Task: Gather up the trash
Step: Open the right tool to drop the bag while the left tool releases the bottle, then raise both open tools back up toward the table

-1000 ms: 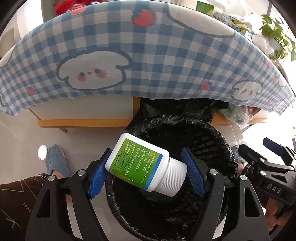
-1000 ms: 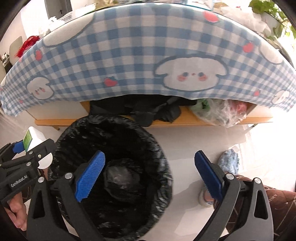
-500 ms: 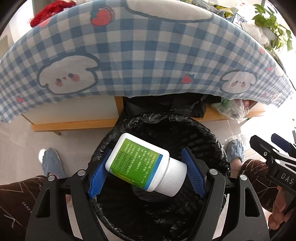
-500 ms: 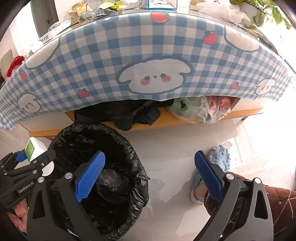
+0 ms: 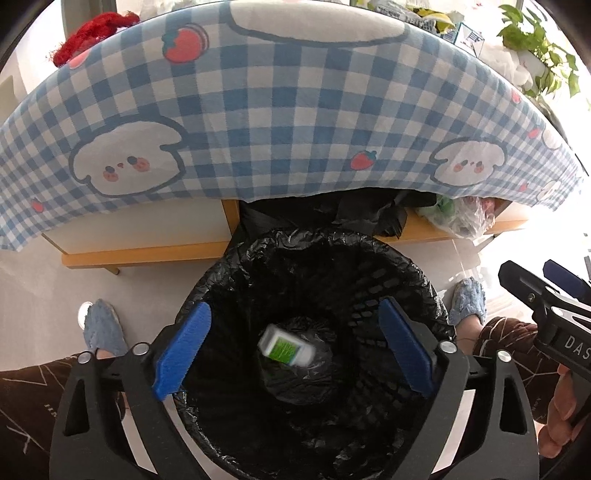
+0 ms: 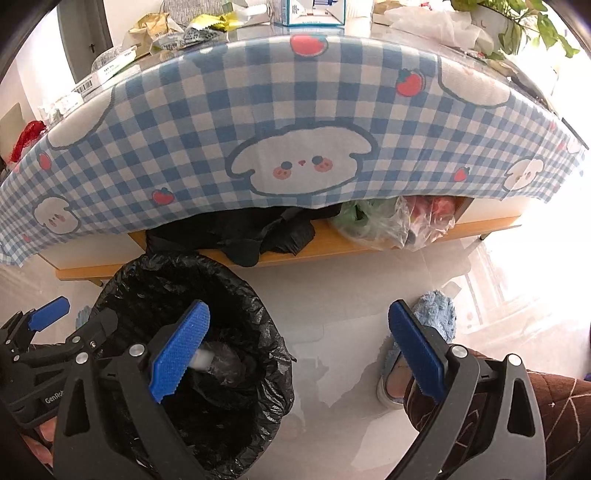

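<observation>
The left gripper (image 5: 293, 350) hangs above the trash bin (image 5: 413, 273), its blue jaws spread wide; they have just been opening, and nothing is pinched between them. Below the gap, the white bottle with the green label (image 5: 286, 345) shows blurred inside the bin, free of both jaws, over the crumpled black liner at the bottom. In the right wrist view only a pale, blurred bit of the bottle (image 6: 202, 359) shows past one blue pad, down in the bin (image 6: 258, 314).

The right gripper (image 6: 297, 354) is off to the side of the bin, over the pale floor (image 6: 343, 295), with its jaws also spread and nothing between them. In the left wrist view it (image 5: 543, 295) juts in at the right edge, held by a hand (image 5: 557, 410).

Around the bin are the person's feet in blue slippers (image 5: 99, 328), one on each side, and brown patterned trousers (image 5: 22, 398).

Just behind the bin stands the counter's low wooden shelf (image 5: 147, 254), carrying black bags (image 6: 240, 229) and a clear plastic bag (image 6: 413, 221). Above it hangs a blue checked tablecloth (image 5: 277, 122) printed with white puppies and strawberries. On the counter top lie wrappers and papers (image 6: 166, 29), a blue-and-white carton (image 6: 314, 11), and a green plant (image 6: 517, 18) at the far right.
</observation>
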### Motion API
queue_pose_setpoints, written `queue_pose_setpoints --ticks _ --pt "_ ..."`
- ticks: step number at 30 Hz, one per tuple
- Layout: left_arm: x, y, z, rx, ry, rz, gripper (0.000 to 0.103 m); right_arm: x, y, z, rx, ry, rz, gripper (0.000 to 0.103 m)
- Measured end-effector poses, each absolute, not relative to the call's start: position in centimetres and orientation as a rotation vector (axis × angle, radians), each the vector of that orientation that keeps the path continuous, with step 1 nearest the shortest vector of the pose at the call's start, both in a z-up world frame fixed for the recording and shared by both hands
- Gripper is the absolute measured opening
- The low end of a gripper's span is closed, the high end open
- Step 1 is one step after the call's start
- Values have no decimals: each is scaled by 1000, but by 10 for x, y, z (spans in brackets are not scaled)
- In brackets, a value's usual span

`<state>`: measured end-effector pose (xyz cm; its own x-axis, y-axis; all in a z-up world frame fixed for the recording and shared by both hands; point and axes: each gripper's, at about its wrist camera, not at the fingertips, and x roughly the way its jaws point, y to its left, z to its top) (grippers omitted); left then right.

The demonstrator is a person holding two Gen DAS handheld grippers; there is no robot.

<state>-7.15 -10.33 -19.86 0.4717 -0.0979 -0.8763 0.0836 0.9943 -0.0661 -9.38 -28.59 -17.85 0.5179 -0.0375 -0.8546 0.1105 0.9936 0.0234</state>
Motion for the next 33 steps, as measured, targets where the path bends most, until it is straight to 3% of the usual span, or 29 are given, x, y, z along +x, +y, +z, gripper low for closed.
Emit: queue_pose_setpoints --ticks 6,33 --pt "-73 -100 -180 2 1025 -104 97 -92 -285 -162 85 996 -89 94" --pt "-92 -71 -50 -37 899 -104 97 -103 -286 -49 86 791 -61 94"
